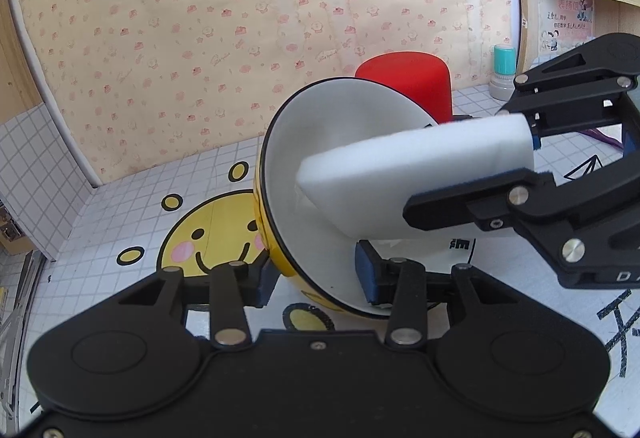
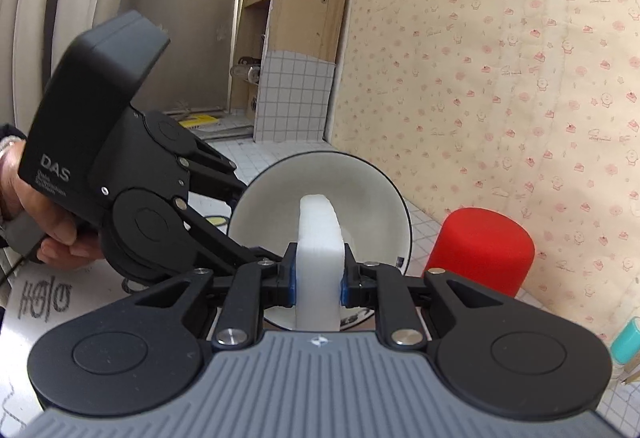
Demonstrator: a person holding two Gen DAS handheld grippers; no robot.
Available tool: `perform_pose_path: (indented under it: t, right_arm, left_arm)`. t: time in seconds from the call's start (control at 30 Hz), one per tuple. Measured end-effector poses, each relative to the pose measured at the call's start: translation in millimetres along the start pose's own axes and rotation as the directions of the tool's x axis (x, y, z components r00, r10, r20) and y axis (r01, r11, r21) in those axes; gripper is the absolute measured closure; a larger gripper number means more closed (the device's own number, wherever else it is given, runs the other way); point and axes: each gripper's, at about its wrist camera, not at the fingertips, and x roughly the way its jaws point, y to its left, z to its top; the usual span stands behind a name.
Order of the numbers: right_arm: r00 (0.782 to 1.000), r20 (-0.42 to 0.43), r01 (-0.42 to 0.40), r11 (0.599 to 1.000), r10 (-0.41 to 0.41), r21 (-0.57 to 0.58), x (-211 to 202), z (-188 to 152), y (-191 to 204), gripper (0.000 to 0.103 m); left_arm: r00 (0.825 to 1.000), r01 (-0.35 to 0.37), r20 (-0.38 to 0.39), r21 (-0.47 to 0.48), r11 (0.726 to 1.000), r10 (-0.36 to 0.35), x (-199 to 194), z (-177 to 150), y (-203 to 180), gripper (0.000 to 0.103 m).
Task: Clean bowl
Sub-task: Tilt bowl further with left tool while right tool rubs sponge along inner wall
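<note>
The bowl point(image 1: 320, 174), yellow outside and white inside, is tipped on its side near the middle of the worktop point(image 1: 120, 206), its mouth facing right toward the sponge. The left gripper point(image 1: 316, 282) pinches the bowl's lower rim, one pad outside the wall and one inside; its jaws stand narrow on that thin edge and are opening slightly. The right gripper point(image 2: 319, 278) has its jaws clamped tight on a white sponge point(image 2: 320, 238), whose far end reaches into the bowl and appears to touch the inner wall, though the contact itself is hard to make out.

The main risk is the rim grip. If it loosens further while the sponge pushes in, the bowl could pivot, slip free and roll toward the red cup point(image 1: 408, 82) just behind it. The soft sponge may also buckle and skate over the glaze instead of scrubbing.
</note>
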Motion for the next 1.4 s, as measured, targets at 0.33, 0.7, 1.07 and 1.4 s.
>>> perform_pose_path:
  t: [0.33,0.7,1.07,1.4]
  right_arm:
    - [0.997,-0.031,0.073,0.996,-0.075,-0.059,3.6,-2.3,2.8,0.083]
    - [0.997,-0.065,-0.032,0.999,0.034,0.023,8.4,-6.5,3.4,0.083]
    - [0.994,-0.105,0.014,0.998,-0.008,0.060,6.7,-8.5,-6.9,0.082]
    - [0.996,-0.081,0.038,0.999,-0.035,0.037,4.0,-6.8,-5.2,0.082]
  left_arm:
    - [1.000,0.004,-0.004,0.005,1.000,-0.004,-0.3,1.1,-0.2,0.059]
    - [1.000,-0.031,0.000,0.117,0.993,0.032,-0.1,9.9,2.8,0.059]
    - [0.998,-0.054,-0.007,0.016,0.998,0.055,-0.3,7.5,-20.6,0.040]
    - [1.000,0.029,0.015,-0.086,0.996,-0.028,2.0,1.1,3.2,0.051]
